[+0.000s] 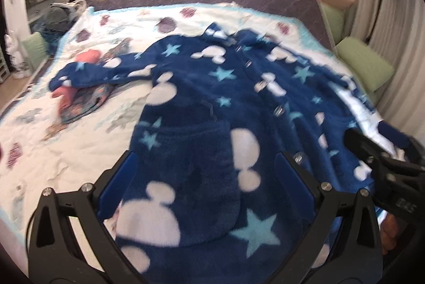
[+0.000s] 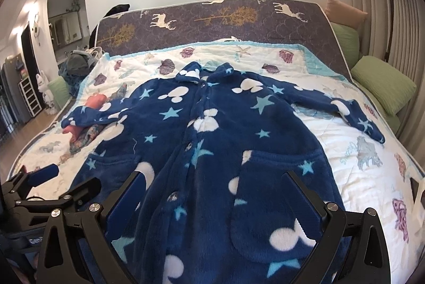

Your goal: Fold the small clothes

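Note:
A small navy fleece robe (image 1: 212, 103) with white mouse heads and light blue stars lies spread flat, front up and buttoned, on the bed; it also shows in the right wrist view (image 2: 212, 140). Both sleeves are stretched out sideways. My left gripper (image 1: 207, 172) is open, its blue pads on either side of the robe's lower left part with the pocket. My right gripper (image 2: 212, 191) is open over the lower right part and its pocket (image 2: 281, 177). The right gripper shows at the right edge of the left wrist view (image 1: 385, 159), and the left gripper at the left edge of the right wrist view (image 2: 42, 177).
The bed has a white quilt (image 2: 358, 167) with shell prints. Folded red and patterned clothes (image 2: 85, 135) lie under the robe's left sleeve. A purple deer-print mattress (image 2: 212, 18) stands upright behind. Green pillows (image 2: 382, 82) lie on the right, and a clothes pile (image 2: 77, 60) at the far left.

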Motion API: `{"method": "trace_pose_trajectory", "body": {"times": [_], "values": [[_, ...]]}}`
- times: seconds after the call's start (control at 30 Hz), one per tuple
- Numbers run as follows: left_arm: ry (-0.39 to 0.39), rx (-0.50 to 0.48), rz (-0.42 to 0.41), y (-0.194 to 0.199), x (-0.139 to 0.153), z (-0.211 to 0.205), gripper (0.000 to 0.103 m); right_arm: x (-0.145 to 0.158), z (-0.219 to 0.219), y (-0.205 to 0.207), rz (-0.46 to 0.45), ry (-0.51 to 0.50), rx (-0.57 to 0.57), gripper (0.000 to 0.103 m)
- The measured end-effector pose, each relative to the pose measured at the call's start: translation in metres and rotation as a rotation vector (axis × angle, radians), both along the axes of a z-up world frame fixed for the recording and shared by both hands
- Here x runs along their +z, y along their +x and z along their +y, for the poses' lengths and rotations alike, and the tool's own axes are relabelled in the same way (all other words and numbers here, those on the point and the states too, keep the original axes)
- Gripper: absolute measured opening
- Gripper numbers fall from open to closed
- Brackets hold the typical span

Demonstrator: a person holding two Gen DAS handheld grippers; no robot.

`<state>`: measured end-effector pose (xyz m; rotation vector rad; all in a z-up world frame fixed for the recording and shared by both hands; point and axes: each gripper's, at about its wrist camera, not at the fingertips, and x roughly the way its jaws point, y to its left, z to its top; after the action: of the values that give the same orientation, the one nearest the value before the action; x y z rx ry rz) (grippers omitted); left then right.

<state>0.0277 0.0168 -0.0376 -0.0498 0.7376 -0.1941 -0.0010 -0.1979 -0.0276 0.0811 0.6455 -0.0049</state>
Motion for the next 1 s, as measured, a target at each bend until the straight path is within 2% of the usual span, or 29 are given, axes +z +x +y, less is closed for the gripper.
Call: {"method": "trace_pose_trajectory", "body": {"times": [0.07,0.13,0.2,0.27,0.3,0.37,0.5,0.57,0.63,0.67,0.73,0.83,0.87,0.9,0.93,0.97,1.0], "values": [[-0.103,-0.026,-0.032,0.007,0.006,0.016,0.102,0.002,0.000,0.005,-0.005,-0.016,-0.007,0.103],[-0.178,-0.001,-0.071,0.020,0.014,0.039,0.102,0.006,-0.001,0.013,-0.011,-0.040,-0.012,0.103],[-0.211,0.069,-0.096,0.042,0.017,0.068,0.103,0.016,-0.004,0.024,-0.020,-0.045,-0.007,0.103],[-0.191,0.180,-0.085,0.073,0.012,0.103,0.102,0.026,-0.008,0.034,-0.030,-0.014,0.011,0.103],[-0.174,0.256,-0.061,0.093,0.006,0.127,0.102,0.033,-0.009,0.039,-0.034,0.009,0.028,0.103],[-0.196,0.337,-0.017,0.122,-0.007,0.161,0.102,0.042,-0.010,0.049,-0.047,0.043,0.060,0.103],[-0.373,0.491,0.116,0.186,-0.053,0.236,0.100,0.040,-0.001,0.067,-0.055,0.013,0.067,0.103],[-0.435,0.517,0.185,0.211,-0.076,0.253,0.098,0.027,0.003,0.076,-0.017,0.016,0.074,0.103],[-0.539,0.562,0.252,0.235,-0.101,0.271,0.096,0.015,0.003,0.084,0.027,0.029,0.079,0.103],[-0.601,0.584,0.272,0.244,-0.113,0.279,0.095,0.009,0.002,0.088,0.052,0.038,0.076,0.103],[-0.659,0.637,0.281,0.256,-0.127,0.290,0.090,0.002,0.000,0.093,0.072,0.053,0.071,0.103],[-0.725,0.685,0.273,0.271,-0.139,0.301,0.078,-0.003,-0.002,0.100,0.086,0.055,0.071,0.103],[-0.748,0.694,0.266,0.274,-0.140,0.303,0.066,-0.004,-0.001,0.103,0.086,0.045,0.070,0.103],[-0.773,0.695,0.254,0.278,-0.139,0.305,0.040,-0.005,-0.001,0.104,0.087,0.035,0.070,0.103],[-0.792,0.690,0.239,0.280,-0.136,0.307,0.022,-0.006,-0.001,0.105,0.087,0.031,0.069,0.103],[-0.783,0.688,0.225,0.281,-0.129,0.306,0.009,-0.007,-0.001,0.106,0.089,0.025,0.068,0.103],[-0.736,0.689,0.187,0.280,-0.113,0.302,0.009,-0.008,-0.002,0.106,0.091,0.025,0.068,0.103]]}}
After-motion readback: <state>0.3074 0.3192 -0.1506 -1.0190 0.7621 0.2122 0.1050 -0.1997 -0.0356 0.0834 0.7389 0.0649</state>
